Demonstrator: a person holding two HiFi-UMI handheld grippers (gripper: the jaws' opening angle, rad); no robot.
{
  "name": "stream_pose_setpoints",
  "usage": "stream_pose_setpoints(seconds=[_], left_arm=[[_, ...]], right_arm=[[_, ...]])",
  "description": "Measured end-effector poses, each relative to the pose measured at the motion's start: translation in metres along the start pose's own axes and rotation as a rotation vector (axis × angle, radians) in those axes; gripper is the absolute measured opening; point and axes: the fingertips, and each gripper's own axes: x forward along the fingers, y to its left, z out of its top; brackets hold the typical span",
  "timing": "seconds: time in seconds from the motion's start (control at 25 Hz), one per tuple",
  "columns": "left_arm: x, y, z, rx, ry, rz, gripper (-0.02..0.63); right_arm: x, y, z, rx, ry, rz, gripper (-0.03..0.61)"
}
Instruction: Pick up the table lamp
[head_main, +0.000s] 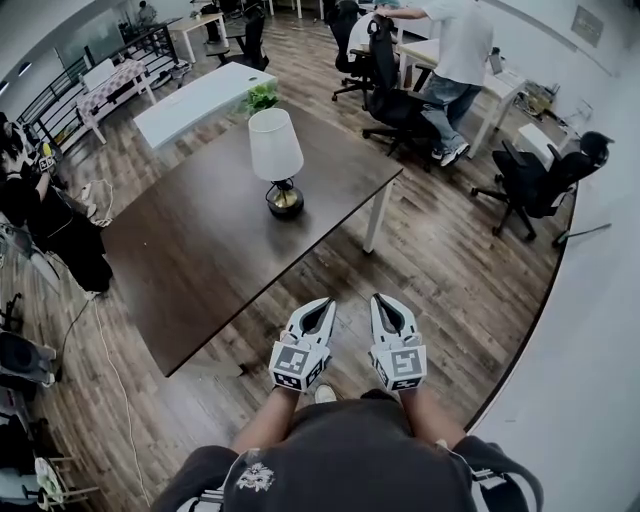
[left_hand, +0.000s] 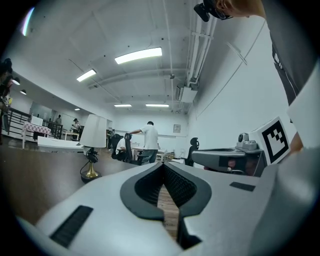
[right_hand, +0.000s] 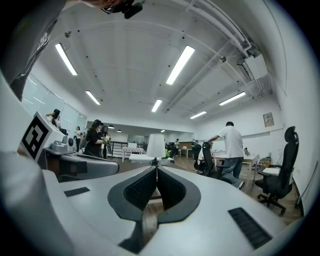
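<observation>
The dark table (head_main: 200, 250) fills the head view from my 9 to my 12 o'clock, and its near corner stops short of me, so I am standing off it rather than at its edge. The lamp (head_main: 277, 160) stands upright on it at about 11 o'clock, well apart from both grippers, with its white shade over a small round base that keeps it steady. I hold the left gripper (head_main: 320, 308) and the right gripper (head_main: 385, 303) side by side, level and close to my body, which I read as a ready pose with the reach not yet begun. Both sets of jaws are closed tip to tip with nothing between them. That suits carrying them empty, but I judge they must part before either one can take the thin stem under the shade.
</observation>
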Motion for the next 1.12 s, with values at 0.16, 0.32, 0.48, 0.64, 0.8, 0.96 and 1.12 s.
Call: stream_pose_setpoints(seconds=[0.16,0.32,0.48,0.64,0.8,0.96,1.12], left_arm=[[-0.005,0.01,-0.004,-0.011,0.006,0.004,0.008],[-0.003,0.019,-0.007,-0.02,0.008,0.012,0.008],[0.008,0.028,-0.013,-0.023,0.019,0.015,0.008],[0.025,0.04,-0.012,-0.011,0.021,0.023,0.008],[0.048,0.056,-0.01,-0.003,0.027,0.039,0.008],[0.073,0.075,-0.01,0.0,0.041,0.065,0.008],[0.102,0.091,-0.01,0.008,0.052,0.091,0.008]], right_arm=[[0.005,0.011,-0.006,0.006,0.026,0.006,0.026],[0.014,0.012,-0.007,0.011,0.029,0.011,0.026],[0.028,0.007,-0.012,0.018,0.032,0.021,0.026],[0.051,0.0,-0.015,0.027,0.032,0.044,0.026],[0.082,-0.01,-0.011,0.03,0.019,0.077,0.026],[0.112,-0.023,-0.013,0.041,0.021,0.116,0.026],[0.143,-0.039,-0.018,0.056,0.024,0.159,0.026]])
